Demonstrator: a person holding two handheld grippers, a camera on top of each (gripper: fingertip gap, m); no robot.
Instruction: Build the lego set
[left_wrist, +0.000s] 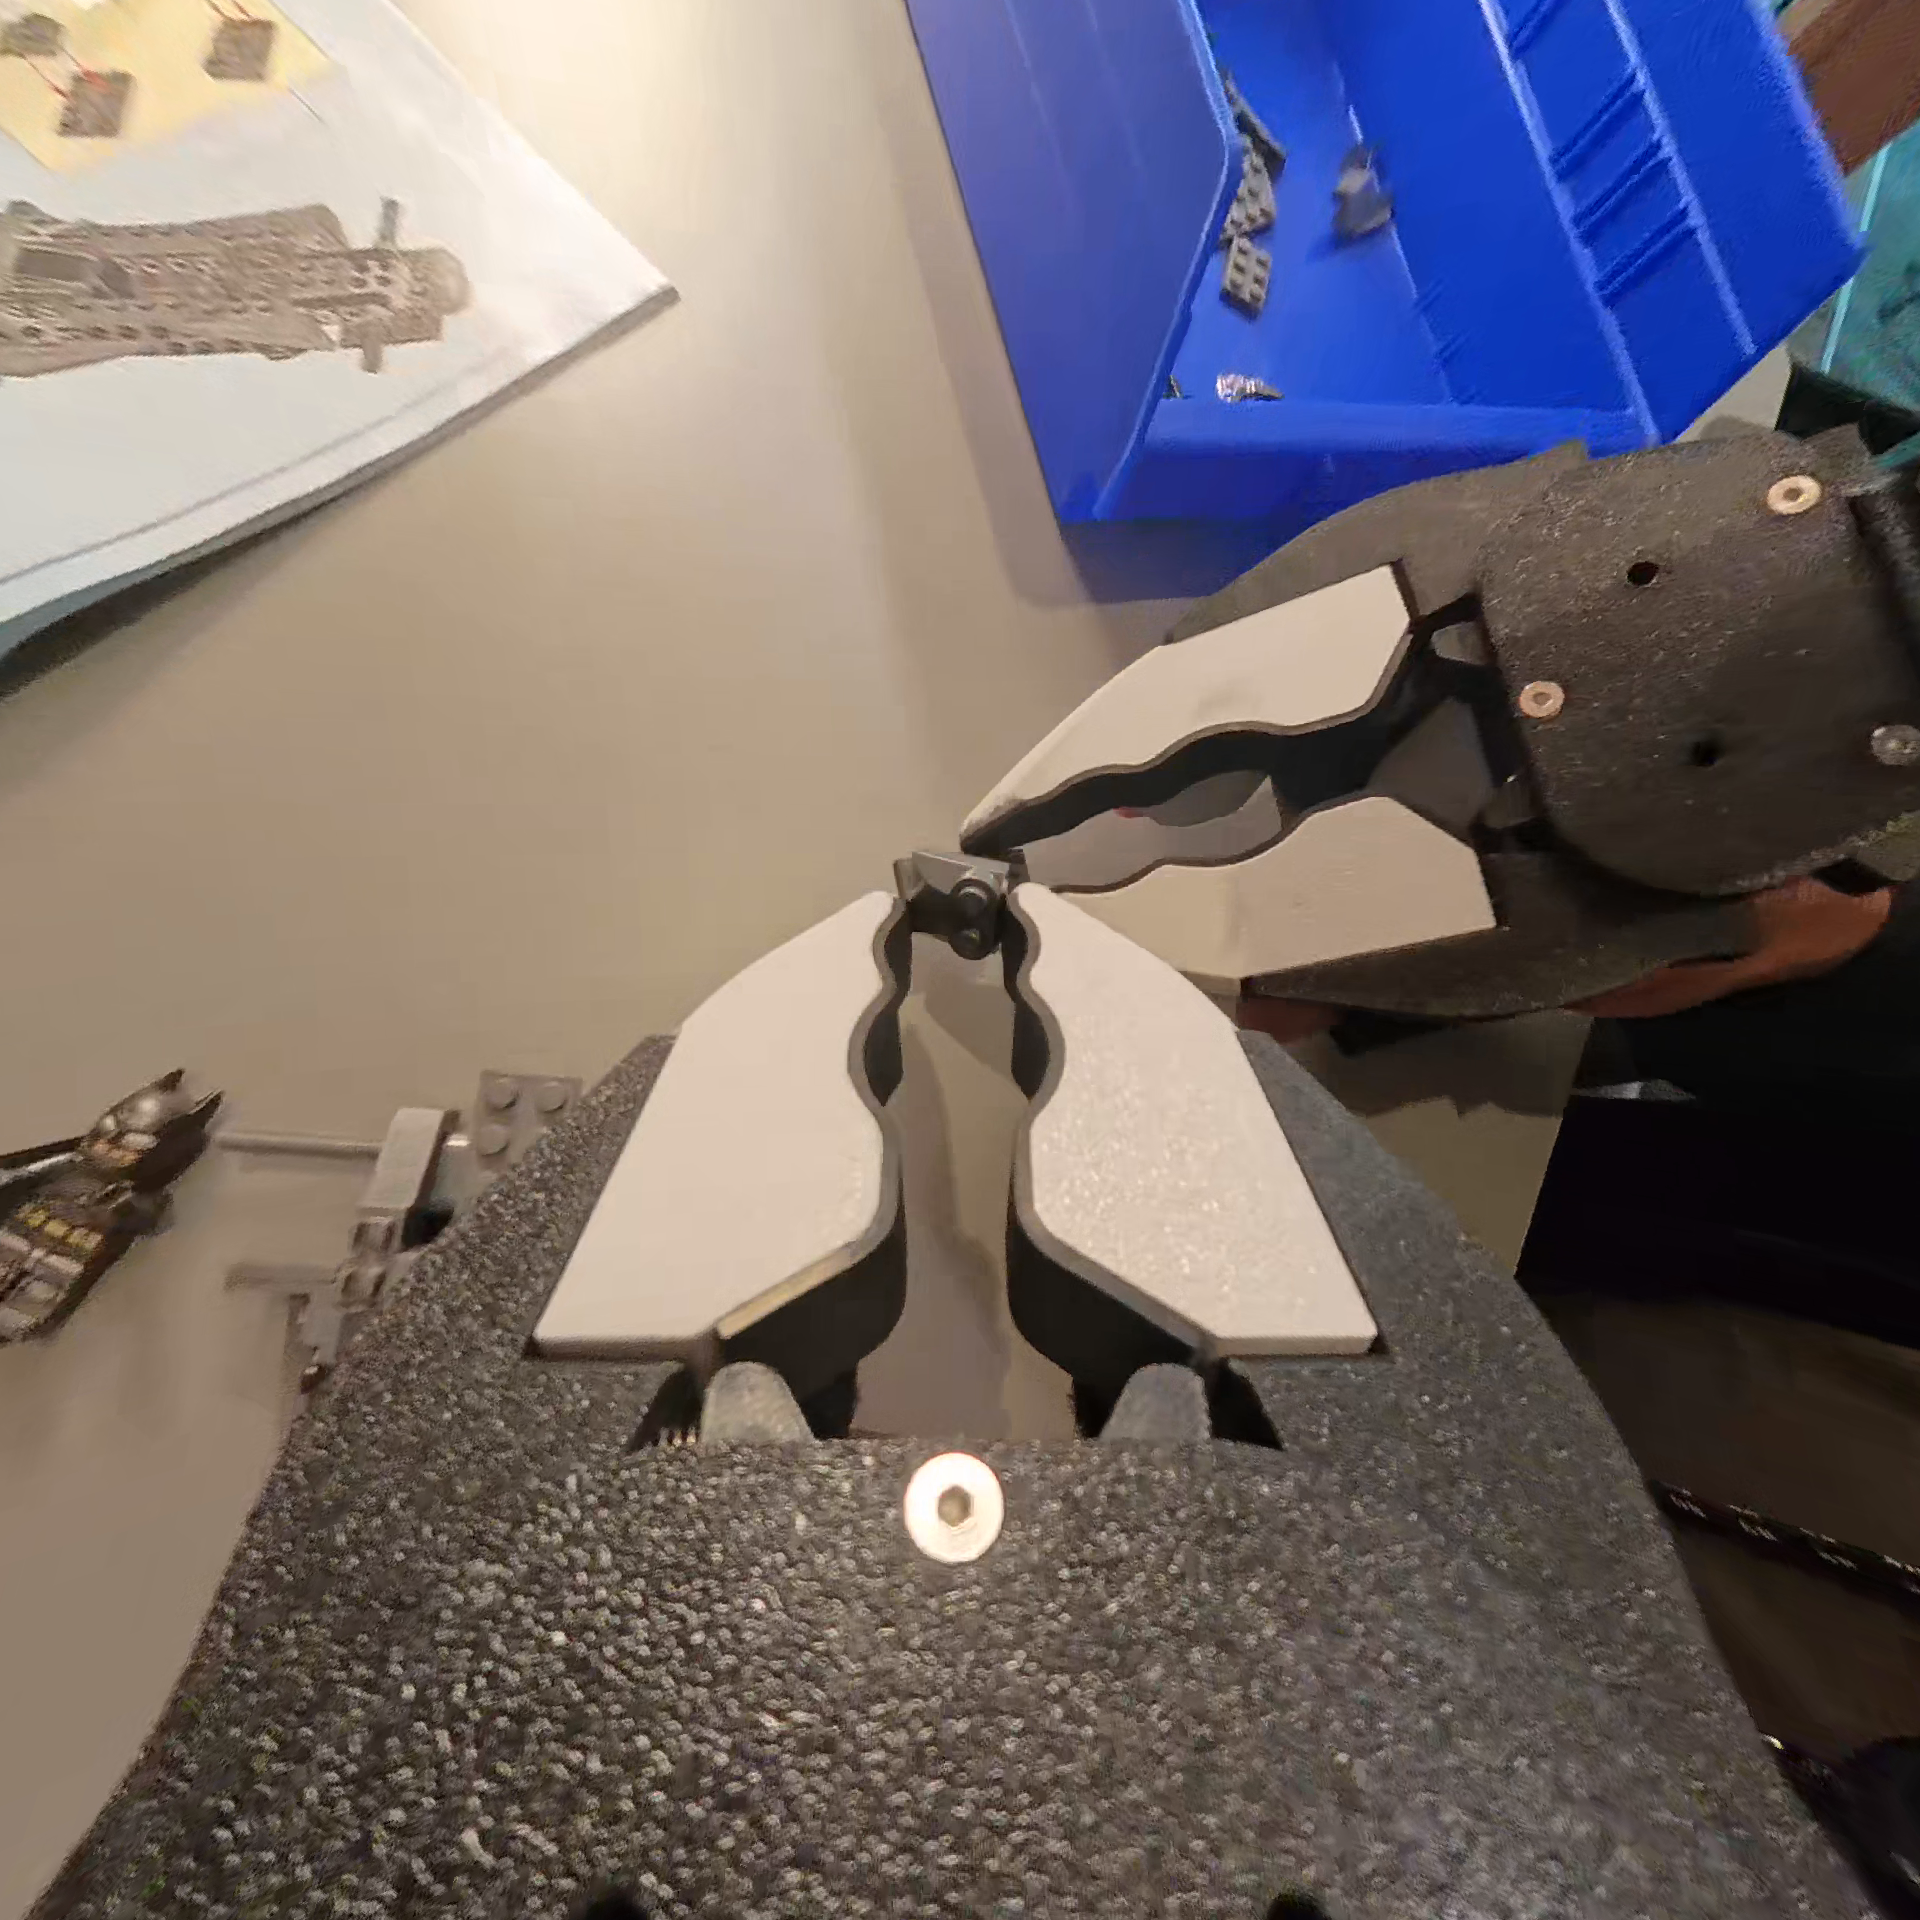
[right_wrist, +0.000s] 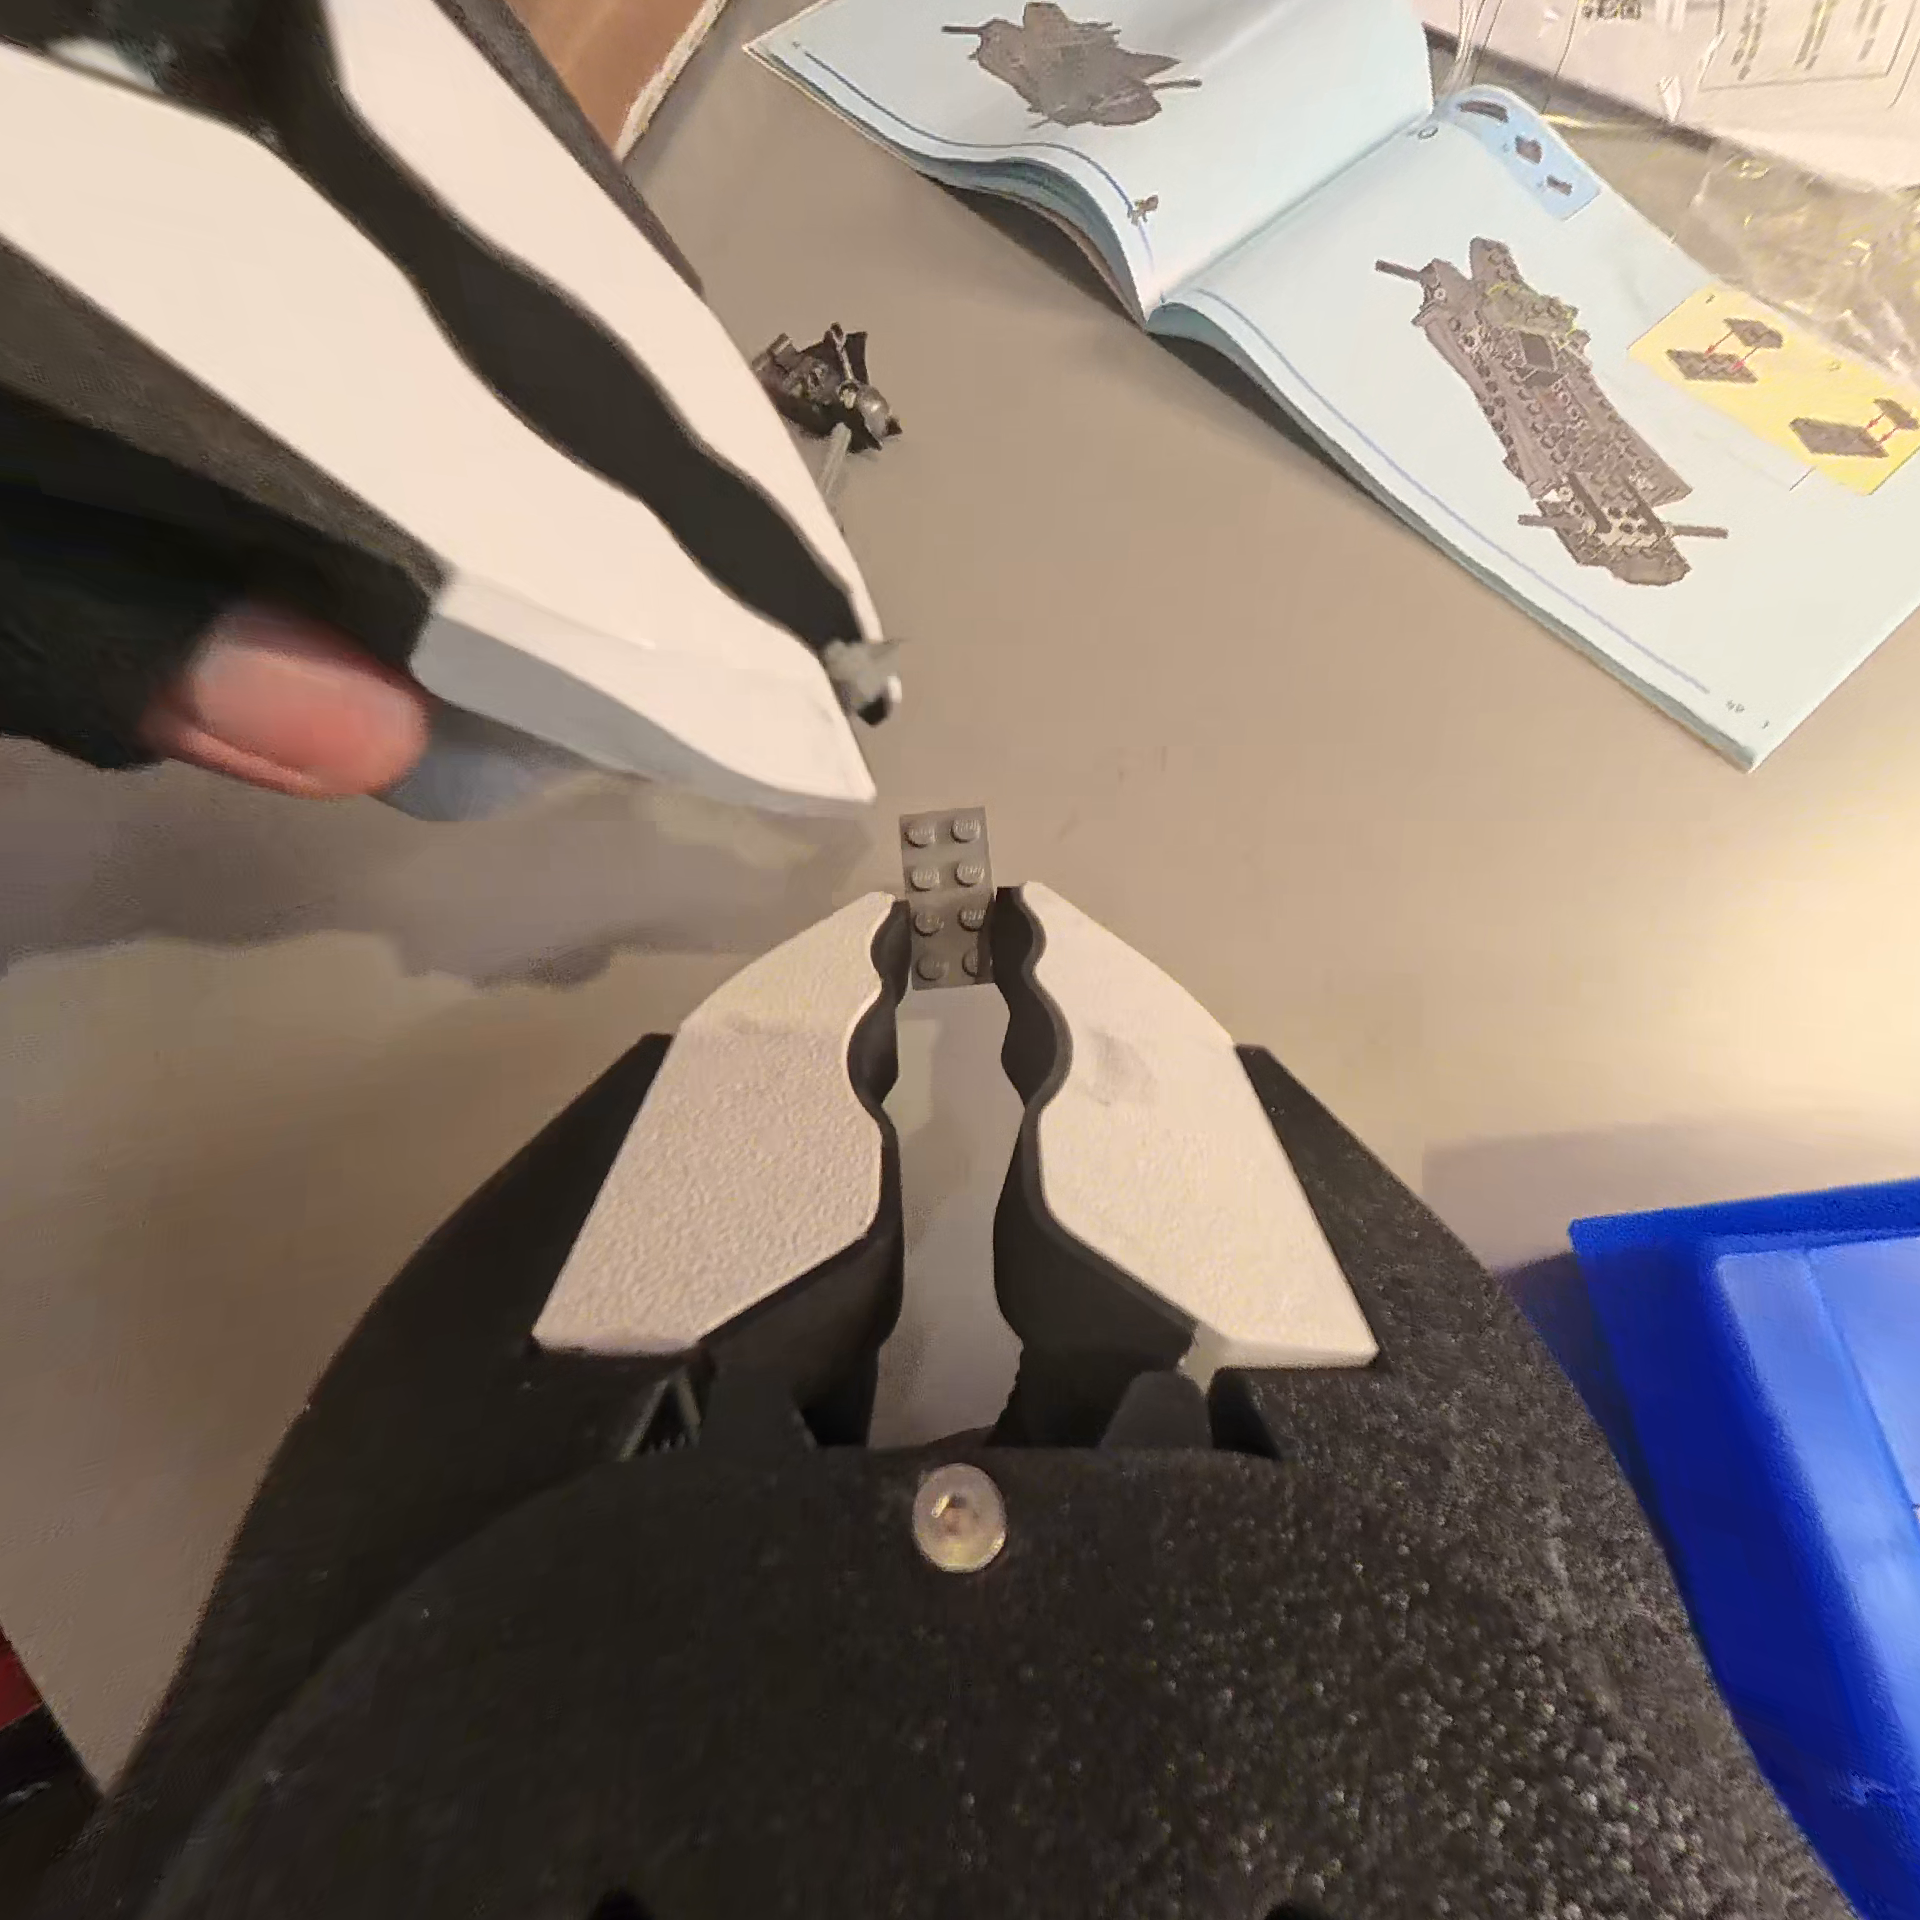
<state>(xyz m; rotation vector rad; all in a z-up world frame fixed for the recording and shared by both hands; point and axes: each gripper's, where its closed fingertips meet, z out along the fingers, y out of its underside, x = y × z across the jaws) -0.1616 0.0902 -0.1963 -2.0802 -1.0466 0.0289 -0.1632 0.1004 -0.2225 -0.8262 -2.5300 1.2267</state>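
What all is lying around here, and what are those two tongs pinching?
Table: one, beige-grey, under everything.
Instruction booklet: one, pale blue, open, far side of the table.
Blue bin: one, on the table, a few small grey pieces inside.
Clear plastic bags: number unclear, beyond the booklet.
Dark brick model: one, black and grey, on the table near the booklet.
Grey studded plate: one, two studs wide, pinched at its near end.
Small dark grey piece: one, with two round pins, pinched at the tips.
Left tongs: white fingers, closed on the small dark grey piece.
Right tongs: white fingers, closed on the grey studded plate.
Hand: one fingertip visible behind the left tongs.
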